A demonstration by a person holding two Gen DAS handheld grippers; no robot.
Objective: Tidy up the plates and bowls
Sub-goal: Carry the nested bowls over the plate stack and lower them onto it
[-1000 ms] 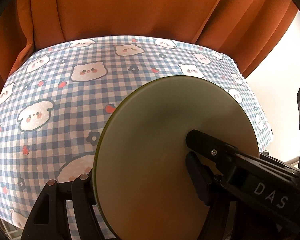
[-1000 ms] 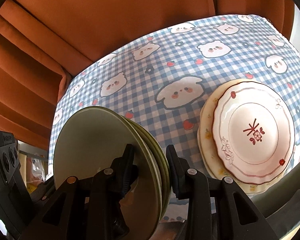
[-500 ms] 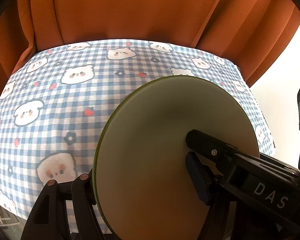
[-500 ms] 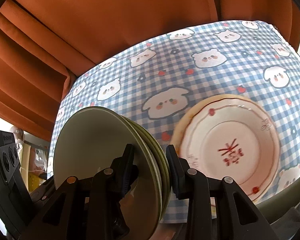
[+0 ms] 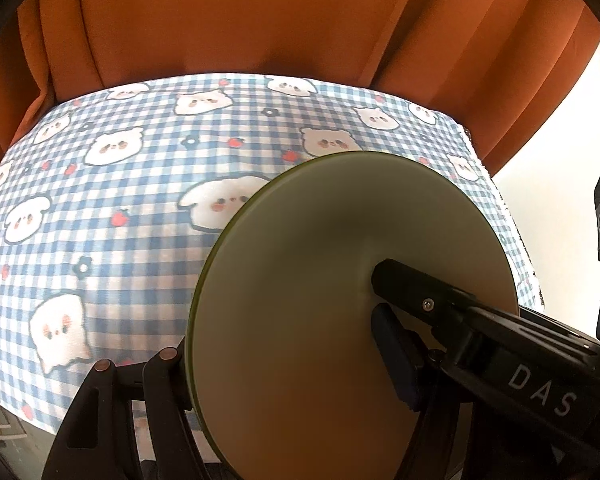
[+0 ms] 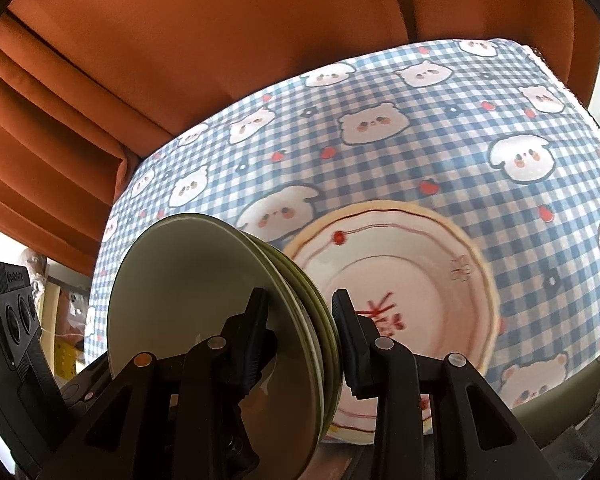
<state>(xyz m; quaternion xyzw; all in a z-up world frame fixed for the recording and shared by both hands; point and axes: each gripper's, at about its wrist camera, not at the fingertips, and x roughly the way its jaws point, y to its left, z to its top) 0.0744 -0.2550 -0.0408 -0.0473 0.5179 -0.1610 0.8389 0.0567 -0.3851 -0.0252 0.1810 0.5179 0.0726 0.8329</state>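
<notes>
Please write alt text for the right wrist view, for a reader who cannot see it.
The right gripper clamps a stack of green plates held on edge. Behind it, white plates with red decoration lie stacked on a blue checked tablecloth with bears; orange curtains hang behind.

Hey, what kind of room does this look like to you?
Probably a home dining spot: a table under a blue checked bear-print tablecloth, orange curtains behind it, and a floral plate on the cloth.

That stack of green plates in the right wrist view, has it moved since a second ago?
Yes. The stack of green plates has been carried toward the white plate with red trim lying on the checked tablecloth, now partly overlapping it.
</notes>
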